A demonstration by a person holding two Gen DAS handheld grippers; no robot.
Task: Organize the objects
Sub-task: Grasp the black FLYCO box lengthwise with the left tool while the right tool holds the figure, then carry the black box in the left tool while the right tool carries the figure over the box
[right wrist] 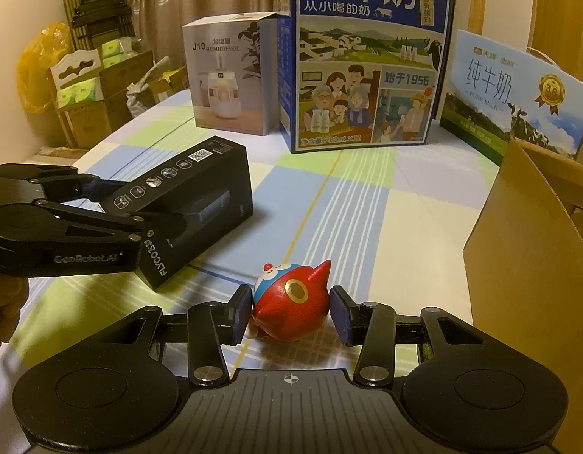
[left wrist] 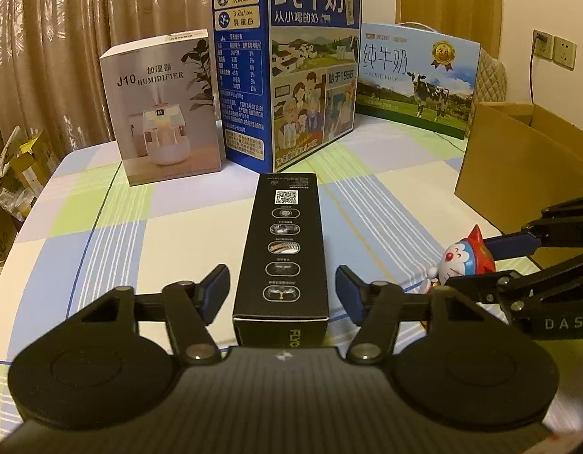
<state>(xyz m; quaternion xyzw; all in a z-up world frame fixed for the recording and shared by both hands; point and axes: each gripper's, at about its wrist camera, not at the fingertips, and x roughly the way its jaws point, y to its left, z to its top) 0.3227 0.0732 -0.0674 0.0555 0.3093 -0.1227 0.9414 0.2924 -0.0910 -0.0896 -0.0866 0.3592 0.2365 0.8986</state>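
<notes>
A: How does the left claw (left wrist: 283, 290) stand?
B: Wide, its pads either side of the black box (left wrist: 280, 249) lying on the table (left wrist: 147, 227), not touching it.

A: And the right claw (right wrist: 290, 312)?
B: Also spread, flanking the red toy figure (right wrist: 289, 312) without gripping it.

A: Farther back?
B: A cardboard box (right wrist: 533, 265) to the right; behind, the humidifier box (left wrist: 166, 106) and two milk cartons (left wrist: 310, 68).

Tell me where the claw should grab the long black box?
Grip the black box across its two long side faces near the close end, coming straight along its length as the left claw does now. It lies flat and narrow, so it fits between the open fingers with gaps both sides.
</notes>
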